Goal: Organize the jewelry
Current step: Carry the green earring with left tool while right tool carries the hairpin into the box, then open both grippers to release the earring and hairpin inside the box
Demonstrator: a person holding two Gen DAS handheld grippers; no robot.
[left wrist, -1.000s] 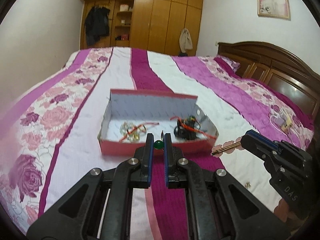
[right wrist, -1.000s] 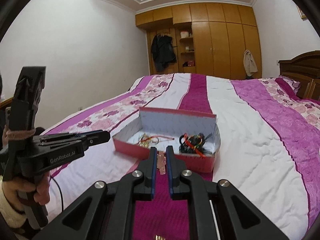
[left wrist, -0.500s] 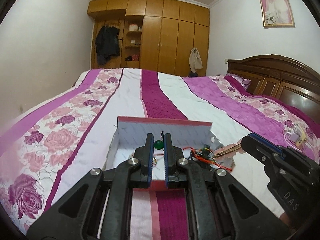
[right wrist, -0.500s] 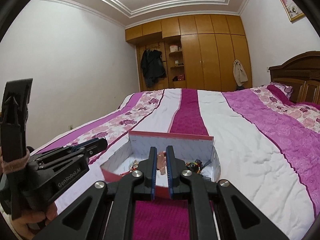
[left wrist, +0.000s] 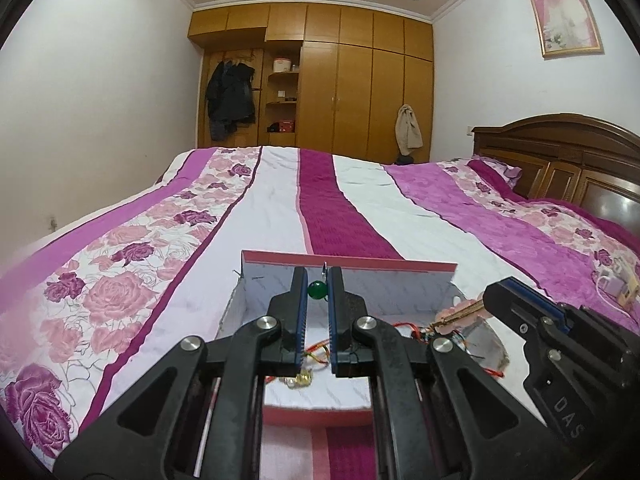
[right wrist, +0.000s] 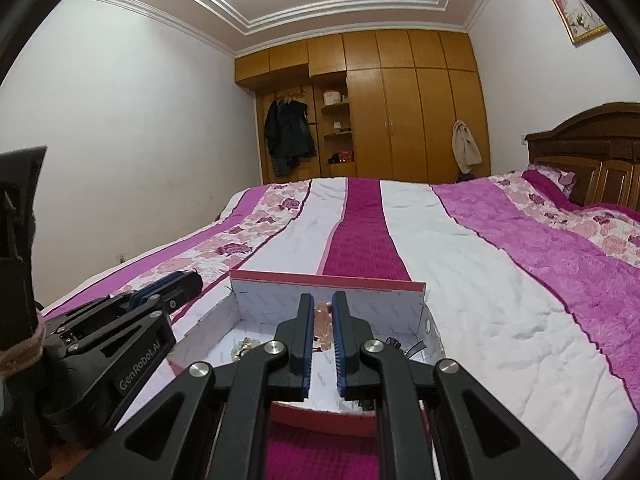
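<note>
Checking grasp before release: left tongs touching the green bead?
Touching. Left wrist view shows the green bead pinched between both fingers of the left tongs, no gap either side.

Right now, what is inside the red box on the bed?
Inside the red box, a gold-coloured piece and red cords show on the white floor. A dark tangle lies at the right. Both grippers hide the rest of the floor.
</note>
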